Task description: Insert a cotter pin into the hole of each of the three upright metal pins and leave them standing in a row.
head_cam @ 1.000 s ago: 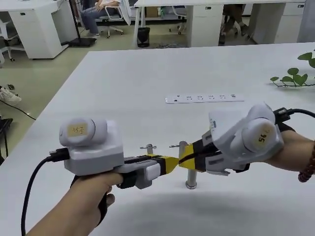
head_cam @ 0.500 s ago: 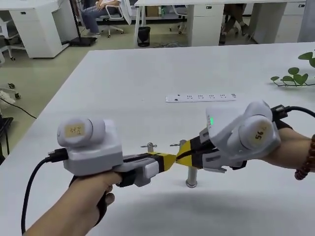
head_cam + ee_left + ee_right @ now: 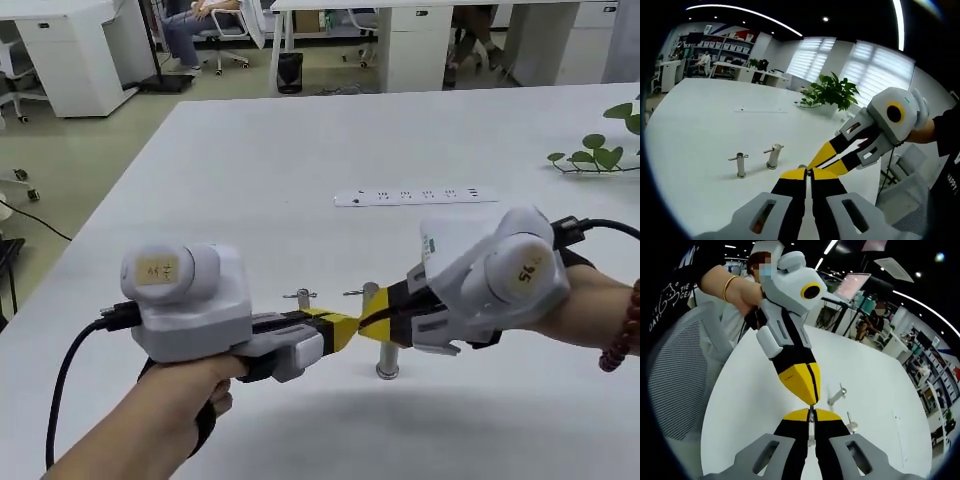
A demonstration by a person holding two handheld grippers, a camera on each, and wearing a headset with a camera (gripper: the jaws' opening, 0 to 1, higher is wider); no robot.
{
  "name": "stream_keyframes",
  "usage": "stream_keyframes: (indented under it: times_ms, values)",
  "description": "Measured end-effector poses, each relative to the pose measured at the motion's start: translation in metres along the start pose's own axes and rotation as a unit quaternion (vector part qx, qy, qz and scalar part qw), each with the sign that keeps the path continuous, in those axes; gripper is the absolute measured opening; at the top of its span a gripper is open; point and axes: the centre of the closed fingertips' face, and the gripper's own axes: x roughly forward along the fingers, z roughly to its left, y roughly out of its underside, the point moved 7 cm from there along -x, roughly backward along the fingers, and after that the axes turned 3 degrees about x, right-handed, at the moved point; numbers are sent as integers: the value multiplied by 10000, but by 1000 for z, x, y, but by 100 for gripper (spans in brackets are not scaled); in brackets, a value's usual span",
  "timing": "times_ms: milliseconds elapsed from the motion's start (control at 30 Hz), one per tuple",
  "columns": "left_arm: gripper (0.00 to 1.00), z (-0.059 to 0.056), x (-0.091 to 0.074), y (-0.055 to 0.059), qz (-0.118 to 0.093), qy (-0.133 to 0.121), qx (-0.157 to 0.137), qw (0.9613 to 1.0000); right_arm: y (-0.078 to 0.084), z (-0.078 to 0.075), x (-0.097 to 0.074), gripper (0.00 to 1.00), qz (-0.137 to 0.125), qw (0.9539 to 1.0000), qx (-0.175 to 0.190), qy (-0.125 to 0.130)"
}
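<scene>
Two upright metal pins point(image 3: 302, 298) point(image 3: 355, 293) with cotter pins through them stand side by side; the left gripper view shows them too point(image 3: 740, 165) point(image 3: 773, 156). A third metal pin point(image 3: 387, 360) stands nearer to me. My right gripper point(image 3: 373, 308) is shut around its upper part, hiding the top. My left gripper point(image 3: 344, 328) comes in from the left, its tips meeting the right gripper's tips. It is shut on a thin cotter pin that barely shows. In the right gripper view a thin metal shaft point(image 3: 810, 429) shows between the closed jaws point(image 3: 811, 413).
A white power strip point(image 3: 415, 197) lies farther back on the white table point(image 3: 250, 180). A green plant point(image 3: 595, 155) sits at the right edge. Beyond the table's far edge are desks, chairs and seated people.
The right gripper has shifted slightly left and down over the third pin's top. The left gripper has barely moved, and the two finished pins stand as before.
</scene>
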Motion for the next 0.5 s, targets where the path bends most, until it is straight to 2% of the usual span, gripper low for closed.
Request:
stream_keyframes:
  times_ms: [100, 233, 300, 400, 500]
  values:
    - [0, 0, -1, 0, -5, 22, -1, 10000, 1, 1, 0, 0, -36, 9998, 213, -13]
    - [0, -1, -2, 0, -6, 64, 73, 10000, 4, 2, 0, 0, -146, 9971, 740, -87]
    - [0, -1, -3, 1, 1, 78, 156, 9998, 6, 3, -1, 0, -254, 9936, 1092, -152]
    - [0, 0, -5, 2, 61, 73, 340, 9994, 8, 4, -3, 1, -413, 9856, 1619, -251]
    - [0, 1, -7, 5, 90, 107, 434, 9990, 11, 4, -4, 4, -471, 9794, 1937, -321]
